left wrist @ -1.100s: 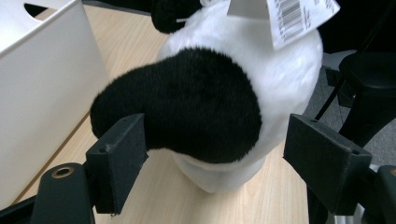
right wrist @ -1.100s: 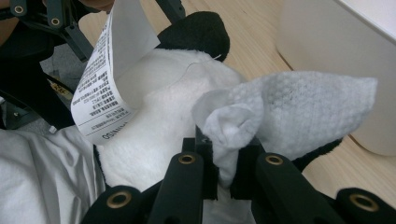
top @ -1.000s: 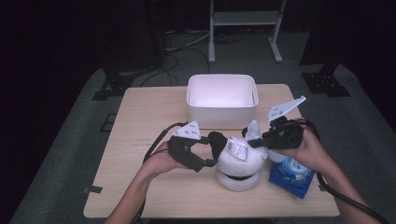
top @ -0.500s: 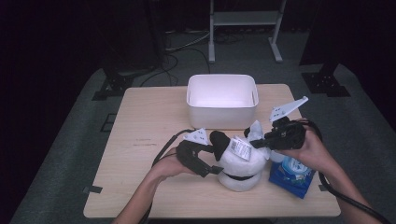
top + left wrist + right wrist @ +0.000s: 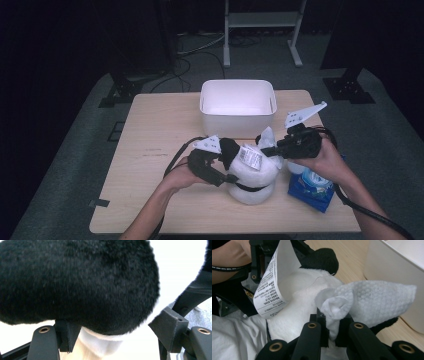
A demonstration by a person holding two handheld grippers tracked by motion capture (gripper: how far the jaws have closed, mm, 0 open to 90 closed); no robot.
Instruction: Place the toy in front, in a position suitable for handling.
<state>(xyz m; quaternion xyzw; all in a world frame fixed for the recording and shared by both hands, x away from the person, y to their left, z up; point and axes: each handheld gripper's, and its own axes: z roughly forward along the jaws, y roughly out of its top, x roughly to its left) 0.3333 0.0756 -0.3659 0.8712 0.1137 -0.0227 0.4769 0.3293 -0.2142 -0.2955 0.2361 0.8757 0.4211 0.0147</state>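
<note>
A: Moved since half a second before: left gripper (image 5: 226, 159) closed in on the plush (image 5: 252, 172), from just short of it to against its left side. Right gripper (image 5: 266, 149) barely shifted.

B: Left jaws?

A: Parted, one each side of the black ear (image 5: 75, 282). Fur sat between them; pads not pressed together. No firm grip that I could confirm.

B: And the right?

A: Jaws nearly together, pinching a white wipe (image 5: 362, 302). Wipe lay against the top of the plush, right side.

B: Plush position?

A: On the table (image 5: 160, 135), near the front edge, between both grippers. White body, black ears, paper tag (image 5: 272, 285) standing up from it.

B: Surroundings?

A: White bin (image 5: 238, 107) behind the plush, apart from it. Blue wipe pack (image 5: 312, 187) just right of the plush, under the right hand.
</note>
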